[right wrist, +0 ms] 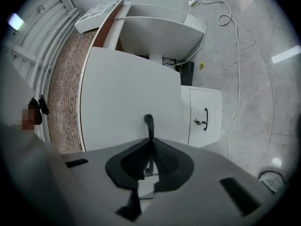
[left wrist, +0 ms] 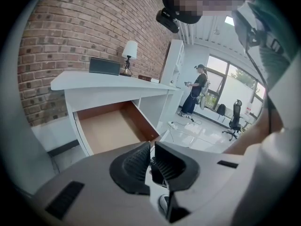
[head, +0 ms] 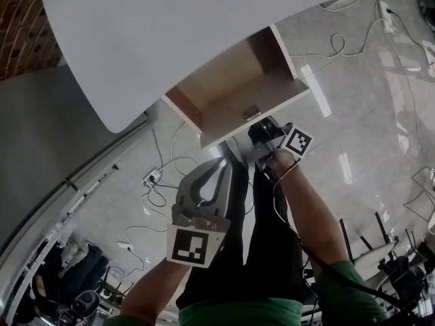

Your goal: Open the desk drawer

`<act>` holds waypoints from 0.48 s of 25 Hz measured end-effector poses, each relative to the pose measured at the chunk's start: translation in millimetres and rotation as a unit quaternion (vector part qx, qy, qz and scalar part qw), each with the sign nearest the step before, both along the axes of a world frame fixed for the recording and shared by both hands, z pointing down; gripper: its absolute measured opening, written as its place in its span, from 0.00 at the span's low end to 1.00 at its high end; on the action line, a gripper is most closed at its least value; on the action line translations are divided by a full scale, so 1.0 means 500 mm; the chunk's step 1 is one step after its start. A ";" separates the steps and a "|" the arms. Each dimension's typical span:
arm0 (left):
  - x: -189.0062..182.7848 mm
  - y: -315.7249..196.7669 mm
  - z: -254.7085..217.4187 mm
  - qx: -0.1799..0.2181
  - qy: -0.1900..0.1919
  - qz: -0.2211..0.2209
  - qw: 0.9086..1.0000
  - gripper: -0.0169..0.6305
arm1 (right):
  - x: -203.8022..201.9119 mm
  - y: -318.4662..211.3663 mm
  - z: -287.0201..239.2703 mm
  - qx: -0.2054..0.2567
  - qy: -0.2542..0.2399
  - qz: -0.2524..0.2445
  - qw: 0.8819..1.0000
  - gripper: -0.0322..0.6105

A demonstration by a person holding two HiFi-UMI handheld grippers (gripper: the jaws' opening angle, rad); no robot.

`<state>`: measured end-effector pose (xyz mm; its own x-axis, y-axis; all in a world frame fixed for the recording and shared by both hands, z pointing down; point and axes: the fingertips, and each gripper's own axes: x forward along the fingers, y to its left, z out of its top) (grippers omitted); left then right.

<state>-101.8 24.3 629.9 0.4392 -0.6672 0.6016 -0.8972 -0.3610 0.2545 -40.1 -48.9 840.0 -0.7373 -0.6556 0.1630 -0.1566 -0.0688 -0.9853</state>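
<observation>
Well, one white desk [head: 170, 39] has one drawer [head: 231, 80], and the drawer is open. It sticks out from under the desk top. It is brown wood inside, and nothing lies in it. The drawer has one dark handle [right wrist: 148, 125] on its white front.

Two grippers are in view. The right gripper [right wrist: 150, 141] is at the drawer front. Its two jaws are pressed together, and the bottom end of the handle sits between them. The left gripper [left wrist: 152, 157] is held back from the desk, well apart from the drawer. Its two jaws are almost touching, with only a thin gap, and they hold nothing.

One lamp [left wrist: 129, 55] stands on the desk by the brick wall [left wrist: 70, 36]. One small white cabinet [right wrist: 204, 117] sits on the floor beside the desk. Far off, one person [left wrist: 197, 91] stands near a window, and one black chair [left wrist: 233, 121] is close by.
</observation>
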 end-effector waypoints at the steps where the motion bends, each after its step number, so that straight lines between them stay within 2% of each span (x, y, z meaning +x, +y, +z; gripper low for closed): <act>1: 0.001 0.001 0.000 0.000 0.000 0.000 1.000 0.06 | 0.000 0.000 -0.001 0.002 0.003 -0.002 1.000 0.08; 6: 0.007 -0.005 -0.008 -0.001 0.005 -0.002 1.000 0.06 | 0.000 -0.004 -0.014 0.014 0.029 -0.022 0.999 0.11; 10: 0.016 -0.018 -0.028 0.007 0.009 -0.003 1.000 0.06 | 0.010 -0.001 -0.026 0.018 0.051 -0.043 0.998 0.18; 12: 0.022 -0.024 -0.035 0.011 0.012 -0.002 1.000 0.06 | 0.022 0.002 -0.026 0.019 0.064 -0.051 0.996 0.18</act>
